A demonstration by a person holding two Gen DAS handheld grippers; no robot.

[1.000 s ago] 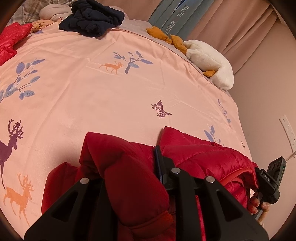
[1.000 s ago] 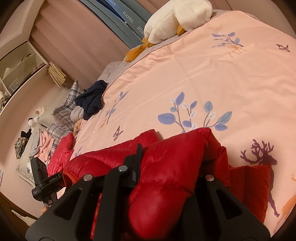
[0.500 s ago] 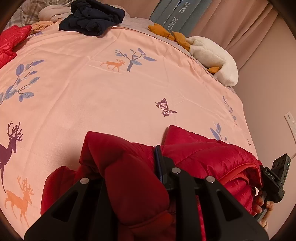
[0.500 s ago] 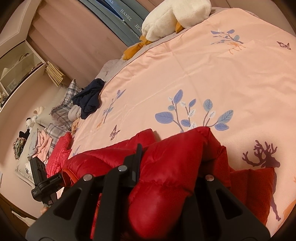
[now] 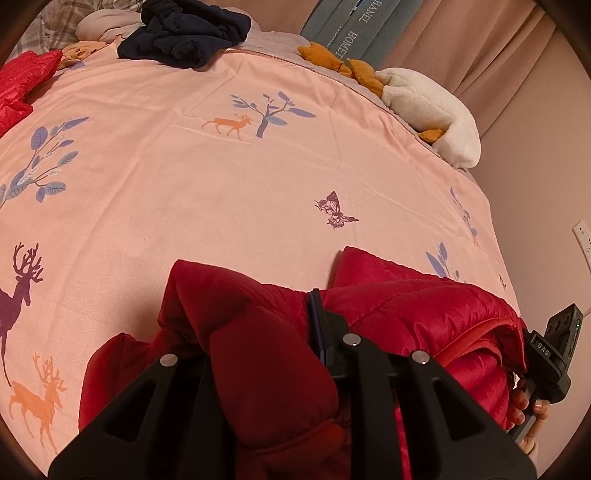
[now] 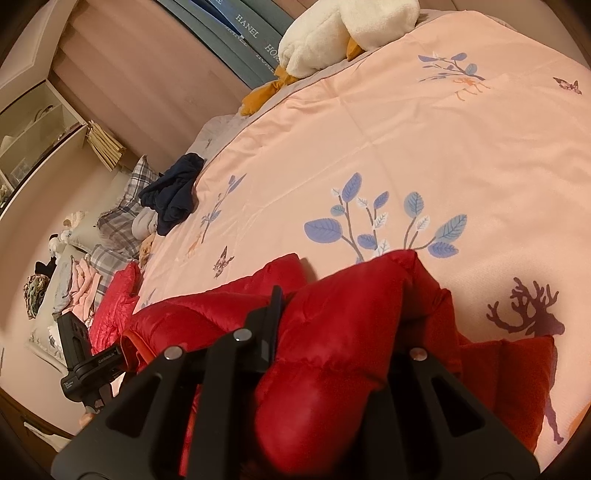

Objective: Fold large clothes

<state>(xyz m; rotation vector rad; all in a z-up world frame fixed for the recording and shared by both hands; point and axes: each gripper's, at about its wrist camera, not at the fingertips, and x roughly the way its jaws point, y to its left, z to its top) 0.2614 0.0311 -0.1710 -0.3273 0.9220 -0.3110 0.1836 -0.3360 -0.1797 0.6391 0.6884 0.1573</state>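
A red puffer jacket lies bunched at the near edge of the pink printed bed cover. My left gripper is shut on a thick fold of it, and the padding bulges over the left finger and hides it. My right gripper is shut on another fold of the jacket, which covers its right finger. The left wrist view shows the right gripper's body at the jacket's right end, with a person's fingers around its handle. The left gripper's body shows at the left of the right wrist view.
A dark navy garment and a second red garment lie at the far side of the bed. A white and orange plush toy sits by the curtain. Plaid pillows and a shelf unit stand beyond the bed.
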